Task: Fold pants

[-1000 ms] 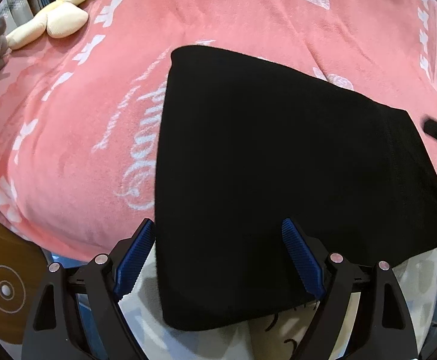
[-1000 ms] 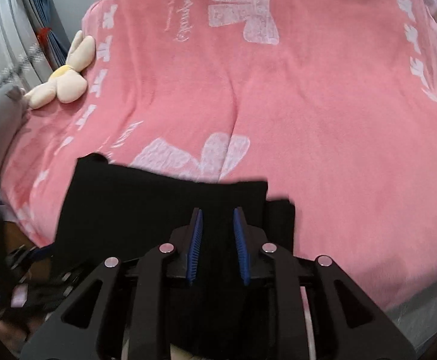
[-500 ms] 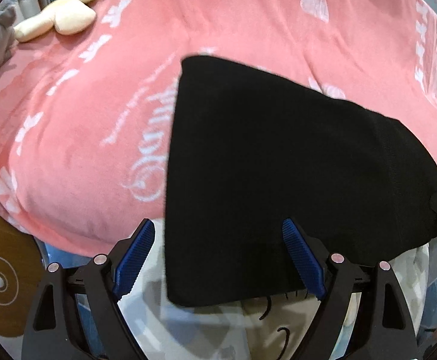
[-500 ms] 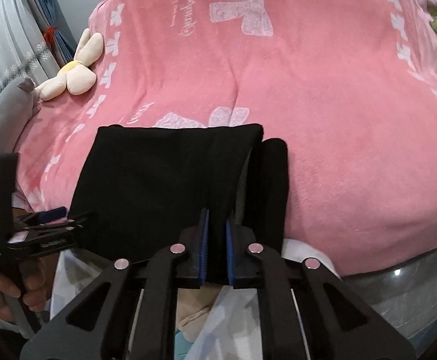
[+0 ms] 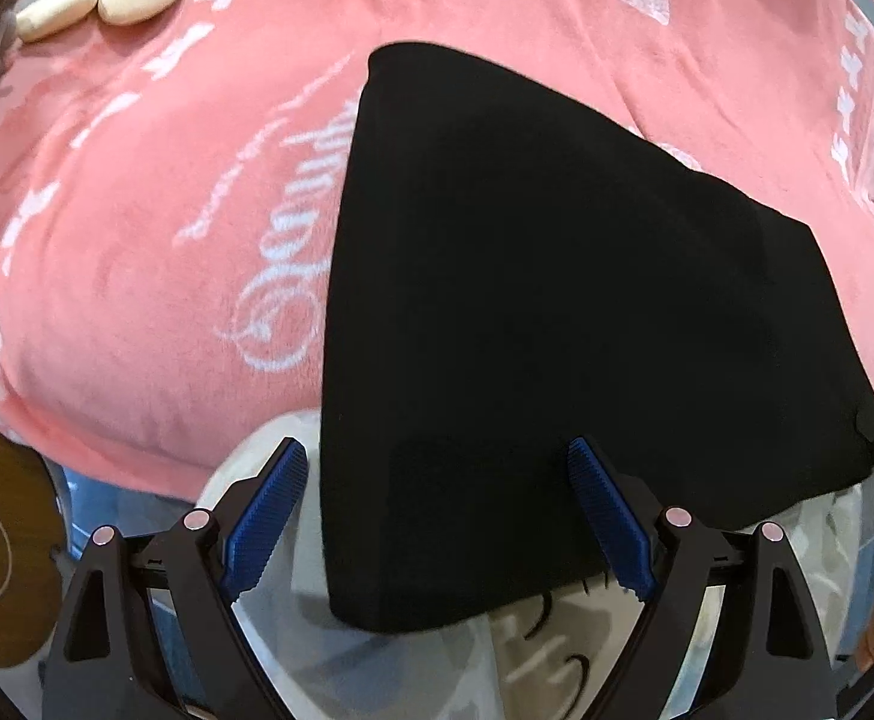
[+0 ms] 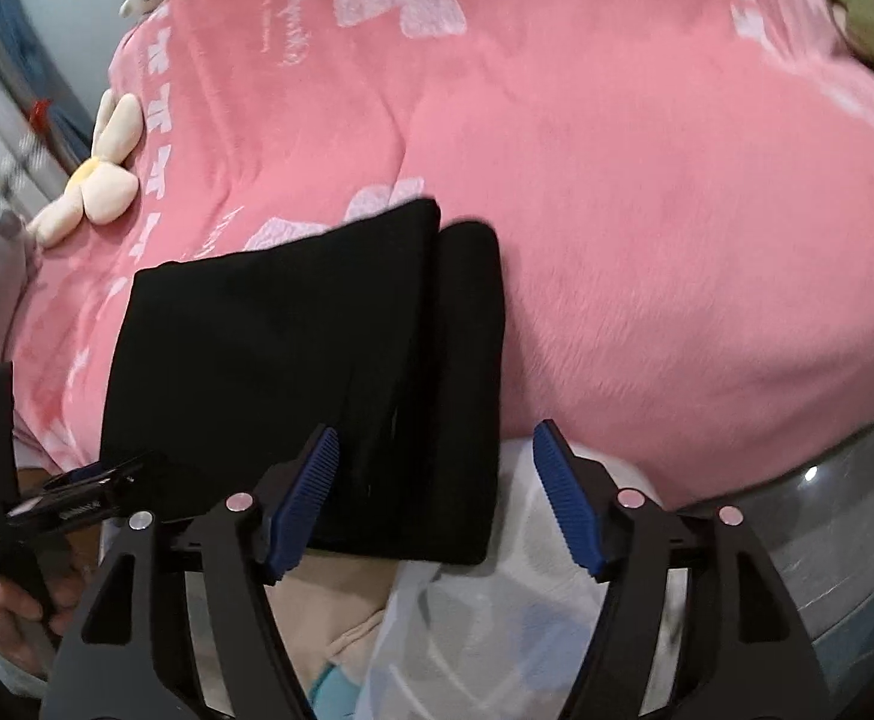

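Releasing the fold is the step in hand: the black pants [image 6: 293, 360] lie folded into a compact rectangle on the pink blanket [image 6: 676, 210] at the near edge of the bed, overhanging it slightly. Your right gripper [image 6: 437, 498] has just been opening; its jaws stand apart with the near right corner of the pants between them, the pads not pressing. Your left gripper [image 5: 437, 516] is wide open over the near left corner, gripping nothing. The folding looks nearly complete. Next, judge whether another fold is needed; if not, withdraw both grippers without dragging the cloth.
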Demonstrator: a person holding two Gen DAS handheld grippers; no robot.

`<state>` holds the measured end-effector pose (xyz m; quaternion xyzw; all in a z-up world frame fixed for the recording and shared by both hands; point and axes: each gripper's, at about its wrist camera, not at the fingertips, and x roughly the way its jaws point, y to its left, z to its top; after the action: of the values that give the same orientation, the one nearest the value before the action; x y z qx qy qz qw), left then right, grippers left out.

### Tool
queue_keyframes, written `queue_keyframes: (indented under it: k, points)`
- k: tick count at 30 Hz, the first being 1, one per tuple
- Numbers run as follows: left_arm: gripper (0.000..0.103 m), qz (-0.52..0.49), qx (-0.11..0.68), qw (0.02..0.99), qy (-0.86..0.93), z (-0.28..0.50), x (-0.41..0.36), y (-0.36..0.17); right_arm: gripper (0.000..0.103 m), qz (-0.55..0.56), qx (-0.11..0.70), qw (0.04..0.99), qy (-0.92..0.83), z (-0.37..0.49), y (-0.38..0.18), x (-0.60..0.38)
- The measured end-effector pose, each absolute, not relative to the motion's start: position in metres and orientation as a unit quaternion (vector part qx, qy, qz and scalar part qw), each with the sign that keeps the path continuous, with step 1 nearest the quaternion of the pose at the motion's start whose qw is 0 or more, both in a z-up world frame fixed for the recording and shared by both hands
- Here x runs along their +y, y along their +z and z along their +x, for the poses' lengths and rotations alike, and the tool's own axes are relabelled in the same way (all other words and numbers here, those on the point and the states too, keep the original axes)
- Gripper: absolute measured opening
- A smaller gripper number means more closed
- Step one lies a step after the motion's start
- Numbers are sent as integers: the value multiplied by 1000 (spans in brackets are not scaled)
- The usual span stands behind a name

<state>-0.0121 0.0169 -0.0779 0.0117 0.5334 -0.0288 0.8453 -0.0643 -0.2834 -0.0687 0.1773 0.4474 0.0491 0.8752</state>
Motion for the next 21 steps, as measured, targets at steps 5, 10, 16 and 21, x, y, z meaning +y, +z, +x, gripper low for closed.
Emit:
queue_keyframes:
  k: [5,10,16,21]
  points:
    - [87,20,535,844,-36,-5,8,-82,74,178,457,870,52,-62,-80,-275]
    - [88,6,542,839,-46,4,-1,-86,80,178,458,869,54,-53,-85,-272]
    - [93,-7,548,835,-52,14,-5,-89,82,178,462,867,56,-43,-91,-267]
    - [97,-21,553,831,-55,16,-7,-90,82,195,467,861,61,-34,-97,-267]
